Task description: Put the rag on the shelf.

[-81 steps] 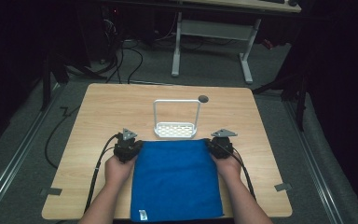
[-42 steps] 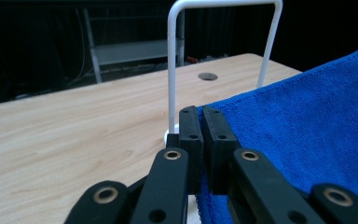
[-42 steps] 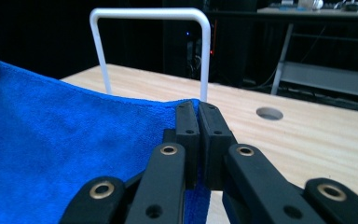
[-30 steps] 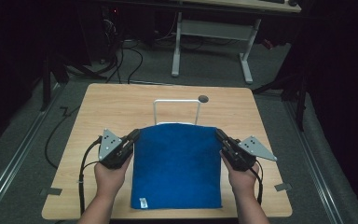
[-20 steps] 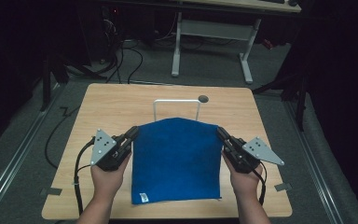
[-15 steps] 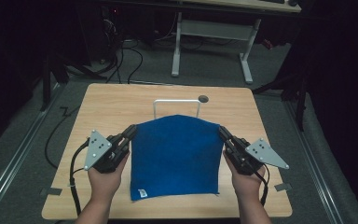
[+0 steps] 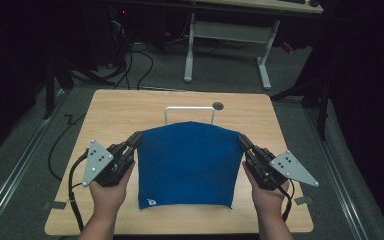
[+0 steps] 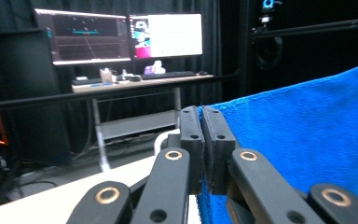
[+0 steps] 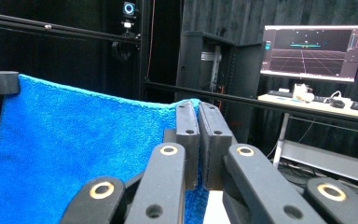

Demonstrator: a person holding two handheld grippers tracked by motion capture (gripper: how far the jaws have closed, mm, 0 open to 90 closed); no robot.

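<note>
The blue towel (image 7: 189, 165) hangs spread between the two grippers above the near half of the wooden table (image 7: 130, 107), its top edge lifted and slightly arched, its bottom edge at or just above the tabletop near the front edge. A small white label (image 7: 151, 202) sits at its lower left corner; whatever is printed on it is too small to read. No other writing can be made out on the cloth.

The left gripper (image 7: 134, 142) is clenched on the towel's upper left corner; in the left gripper view (image 8: 204, 140) the two black jaws press together with the blue hem pinched between them. The right gripper (image 7: 242, 141) is likewise clamped on the upper right corner, and the right gripper view (image 9: 198, 135) shows the cloth squeezed between its closed jaws.

Behind the towel stands a white wire rack (image 7: 189, 111); its top bar and upper posts rise above the cloth, while its base is hidden. A dark round hole (image 7: 218, 105) lies in the tabletop just right of the rack.

The table's far half is bare wood, with free strips left and right of the towel. Beyond the far edge stand a grey desk frame (image 7: 227, 40) and loose cables (image 7: 130, 65) on the dark floor. The monitors (image 8: 121, 37) in the gripper views show graphics too blurred to read.
</note>
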